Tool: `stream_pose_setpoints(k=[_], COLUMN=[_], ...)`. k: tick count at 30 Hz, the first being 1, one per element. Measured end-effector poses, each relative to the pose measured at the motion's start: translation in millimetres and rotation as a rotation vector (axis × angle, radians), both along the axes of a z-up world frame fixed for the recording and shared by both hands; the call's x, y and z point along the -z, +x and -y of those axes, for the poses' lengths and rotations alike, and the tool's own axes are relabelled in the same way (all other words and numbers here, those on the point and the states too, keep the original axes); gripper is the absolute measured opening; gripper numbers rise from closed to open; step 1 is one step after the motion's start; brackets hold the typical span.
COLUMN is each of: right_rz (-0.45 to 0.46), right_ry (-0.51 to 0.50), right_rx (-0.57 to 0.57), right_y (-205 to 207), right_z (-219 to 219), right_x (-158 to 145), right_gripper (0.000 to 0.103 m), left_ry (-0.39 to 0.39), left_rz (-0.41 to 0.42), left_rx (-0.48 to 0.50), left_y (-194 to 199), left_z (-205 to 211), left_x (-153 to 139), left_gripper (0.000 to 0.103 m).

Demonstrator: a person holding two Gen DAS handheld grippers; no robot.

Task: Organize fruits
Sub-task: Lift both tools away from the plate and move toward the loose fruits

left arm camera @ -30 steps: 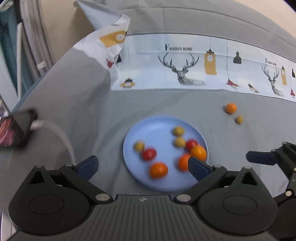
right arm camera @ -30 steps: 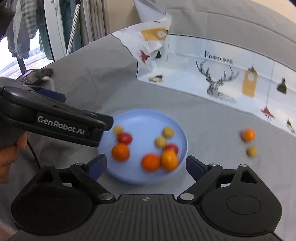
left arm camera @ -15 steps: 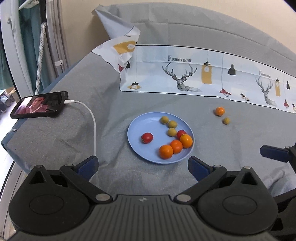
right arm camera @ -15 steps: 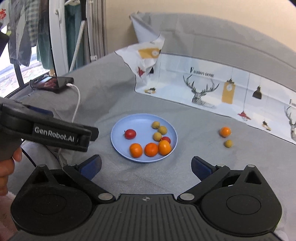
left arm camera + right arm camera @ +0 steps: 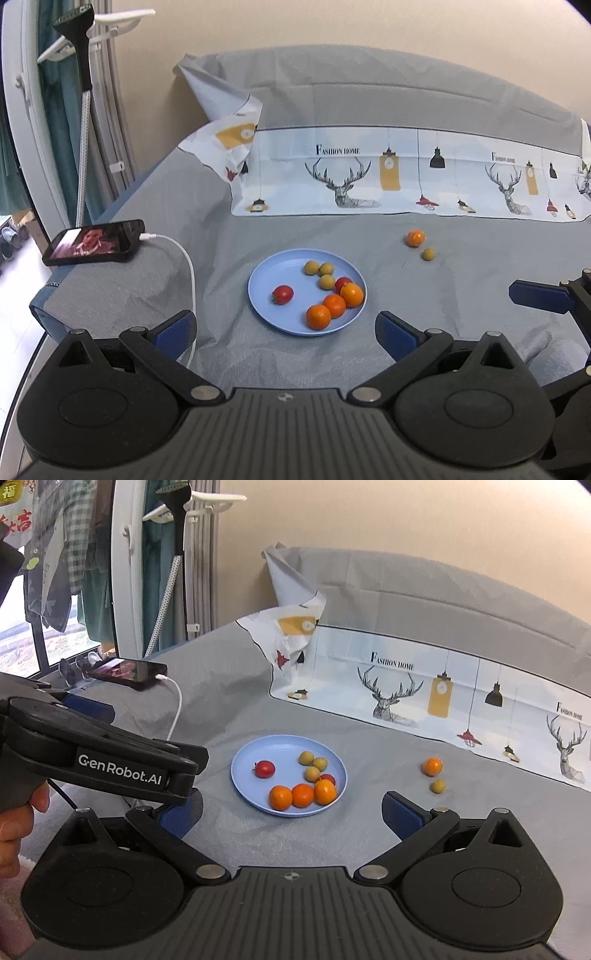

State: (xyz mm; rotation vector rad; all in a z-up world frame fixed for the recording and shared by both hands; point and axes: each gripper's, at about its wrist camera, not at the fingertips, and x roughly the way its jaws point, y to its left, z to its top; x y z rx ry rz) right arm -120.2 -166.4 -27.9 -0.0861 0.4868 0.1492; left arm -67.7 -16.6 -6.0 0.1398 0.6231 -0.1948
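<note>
A grey-covered bed (image 5: 461,295) carries a blue plate (image 5: 266,284) of fruit near its middle; an orange (image 5: 415,237) and a green fruit (image 5: 428,254) lie toward its right edge. Left gripper (image 5: 286,332) and right gripper (image 5: 291,812) hover with fingers spread, empty.

left cam: my left wrist, tilted down over bed, set back | right cam: beside it, same heading | shared: blue plate (image 5: 258,295), phone (image 5: 125,670)
</note>
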Motion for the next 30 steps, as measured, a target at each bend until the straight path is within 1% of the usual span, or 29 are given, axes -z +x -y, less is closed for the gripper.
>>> stream_pose_setpoints(k=[14, 30], right_rz=[0.032, 0.016], right_ry=[-0.003, -0.001], right_rx=[0.014, 0.019], right_y=[-14.6, -14.4], right_z=[2.1, 1.4], right_x=[-5.0, -1.8], right_gripper=[0.102, 0.102], left_ry=[0.006, 0.011], left_rz=[0.044, 0.035], left_rx=[0.008, 0.016], left_y=[-14.0, -10.0], left_z=[1.2, 1.9], left_x=[-8.8, -5.9], left_gripper=[0.103, 0.103])
